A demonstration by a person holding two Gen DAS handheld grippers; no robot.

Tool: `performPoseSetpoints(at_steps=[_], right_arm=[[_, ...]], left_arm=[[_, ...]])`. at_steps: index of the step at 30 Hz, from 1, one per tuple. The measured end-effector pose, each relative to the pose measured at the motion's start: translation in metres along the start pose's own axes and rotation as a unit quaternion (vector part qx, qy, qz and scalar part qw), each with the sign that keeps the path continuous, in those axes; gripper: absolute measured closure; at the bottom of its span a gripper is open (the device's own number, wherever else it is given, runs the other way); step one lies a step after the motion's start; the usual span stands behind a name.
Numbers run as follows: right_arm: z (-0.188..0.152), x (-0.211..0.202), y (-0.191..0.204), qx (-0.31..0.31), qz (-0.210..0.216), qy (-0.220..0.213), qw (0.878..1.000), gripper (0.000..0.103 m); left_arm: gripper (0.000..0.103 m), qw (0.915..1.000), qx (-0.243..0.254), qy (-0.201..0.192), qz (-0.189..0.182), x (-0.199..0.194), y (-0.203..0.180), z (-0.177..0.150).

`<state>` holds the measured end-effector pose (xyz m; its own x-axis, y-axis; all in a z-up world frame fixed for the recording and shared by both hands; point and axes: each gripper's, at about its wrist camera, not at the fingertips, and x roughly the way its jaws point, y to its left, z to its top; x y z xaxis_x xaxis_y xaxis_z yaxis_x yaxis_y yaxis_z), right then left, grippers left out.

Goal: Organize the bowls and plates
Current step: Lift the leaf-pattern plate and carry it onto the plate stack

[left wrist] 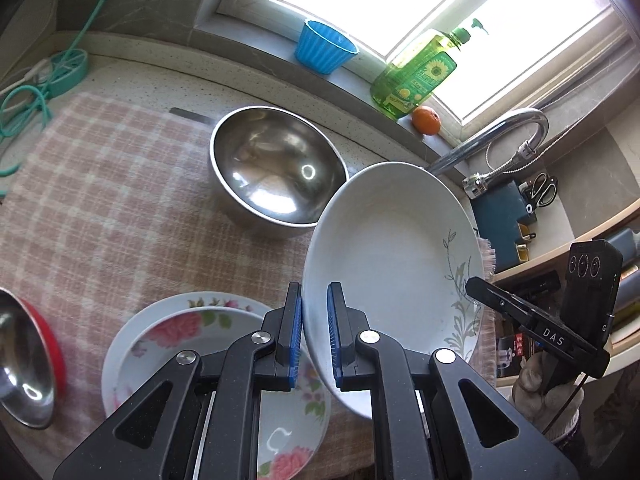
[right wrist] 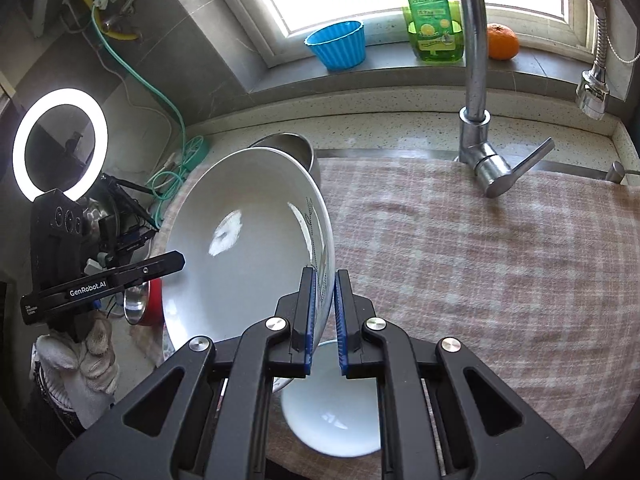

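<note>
Left wrist view: the left gripper (left wrist: pixel 316 332) has the white plate (left wrist: pixel 392 264) clamped by its near rim, plate tilted up on edge, well off the checked cloth (left wrist: pixel 100 184). Opposite rim, the right gripper (right wrist: pixel 323 316) pinches it too, so both hands share the load. Directly below and left of the left gripper sits the floral stack (left wrist: pixel 192 344), a likely landing spot; a white bowl (right wrist: pixel 336 416) lies under the right one. Left hand is nearer the stack. Steel bowl (left wrist: pixel 276 168) waits beyond. Both grippers point forward, level, gloved hands behind.
</note>
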<state>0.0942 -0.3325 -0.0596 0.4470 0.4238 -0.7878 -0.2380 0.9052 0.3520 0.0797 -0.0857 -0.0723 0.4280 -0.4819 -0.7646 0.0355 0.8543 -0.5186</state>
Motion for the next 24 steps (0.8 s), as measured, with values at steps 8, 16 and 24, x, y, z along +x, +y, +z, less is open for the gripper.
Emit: performPoseSetpoints(at_steps=[8, 16, 24], right_arm=[[-0.035, 0.022, 0.042, 0.008, 0.013, 0.024, 1.0, 0.094], [-0.065, 0.047, 0.065, 0.008, 0.012, 0.055, 0.998, 0.094], [-0.08, 0.07, 0.074, -0.004, -0.005, 0.081, 0.997, 0.094]], left_arm=[[0.093, 0.9998, -0.004, 0.011, 0.015, -0.027, 0.04, -0.018], [0.093, 0.9993, -0.011, 0.022, 0.029, -0.036, 0.073, -0.034], [0.093, 0.9983, -0.018, 0.038, 0.04, -0.031, 0.093, -0.043]])
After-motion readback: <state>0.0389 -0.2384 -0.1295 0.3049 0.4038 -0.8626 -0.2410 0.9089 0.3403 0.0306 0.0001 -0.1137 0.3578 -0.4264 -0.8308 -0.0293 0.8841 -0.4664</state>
